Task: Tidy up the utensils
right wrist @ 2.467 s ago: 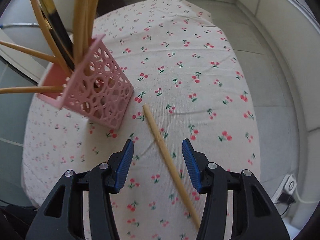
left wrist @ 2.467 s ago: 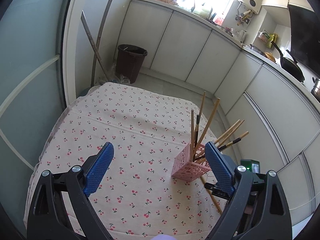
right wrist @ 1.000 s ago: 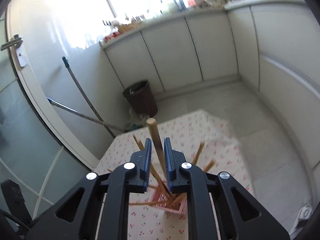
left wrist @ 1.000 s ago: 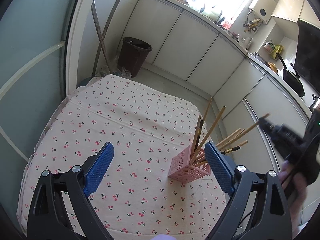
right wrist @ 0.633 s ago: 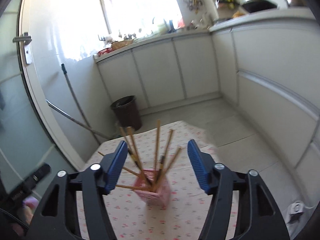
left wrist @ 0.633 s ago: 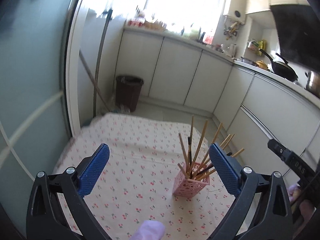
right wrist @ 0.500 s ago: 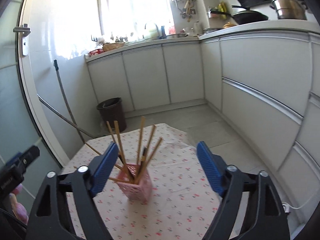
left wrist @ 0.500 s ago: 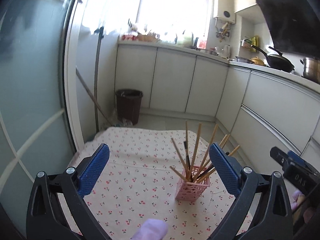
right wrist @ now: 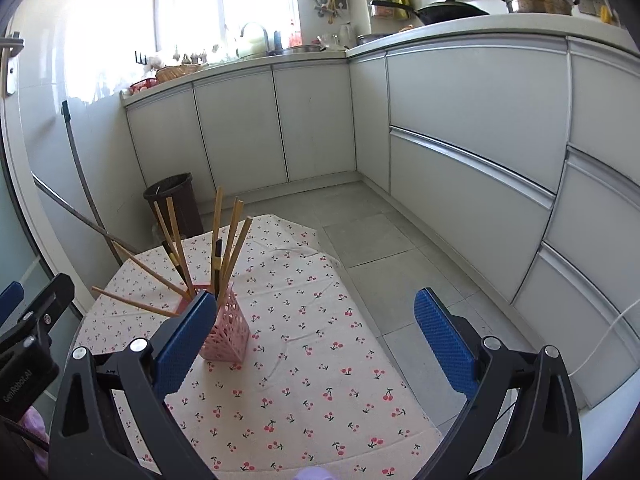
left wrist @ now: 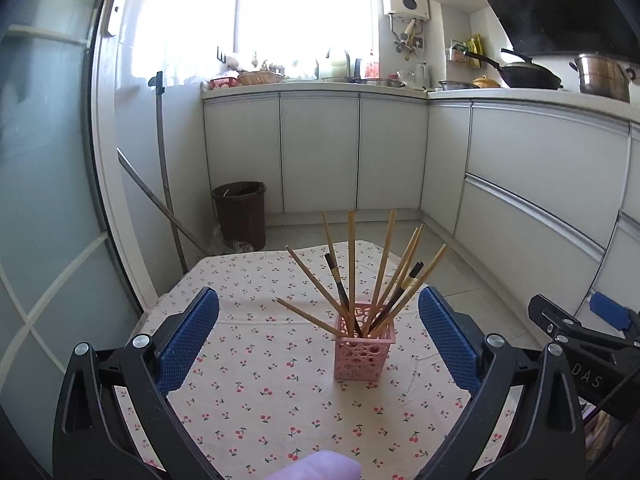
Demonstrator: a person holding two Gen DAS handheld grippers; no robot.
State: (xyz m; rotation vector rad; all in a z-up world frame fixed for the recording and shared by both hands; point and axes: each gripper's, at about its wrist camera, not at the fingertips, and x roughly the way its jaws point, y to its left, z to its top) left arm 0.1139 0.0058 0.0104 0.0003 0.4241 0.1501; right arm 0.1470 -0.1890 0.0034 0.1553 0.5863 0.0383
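Left wrist view shows a pink perforated holder [left wrist: 365, 354] upright on the cherry-print tabletop [left wrist: 248, 396], full of fanned chopsticks [left wrist: 351, 264]. It stands ahead between my left gripper [left wrist: 318, 334] fingers, untouched. My right gripper [right wrist: 314, 338] has just been opening, wide and empty.

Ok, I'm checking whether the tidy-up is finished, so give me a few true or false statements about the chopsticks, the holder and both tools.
1. The chopsticks stand in the pink holder. True.
2. The holder lies tipped over on the tablecloth. False: it stands upright.
3. The right tool grips a chopstick. False: its jaws have just been opening and stand wide, with nothing between them.
4. The left tool is open and empty. True.
5. A loose chopstick lies on the cloth beside the holder. False: none shows on the cloth in either view.
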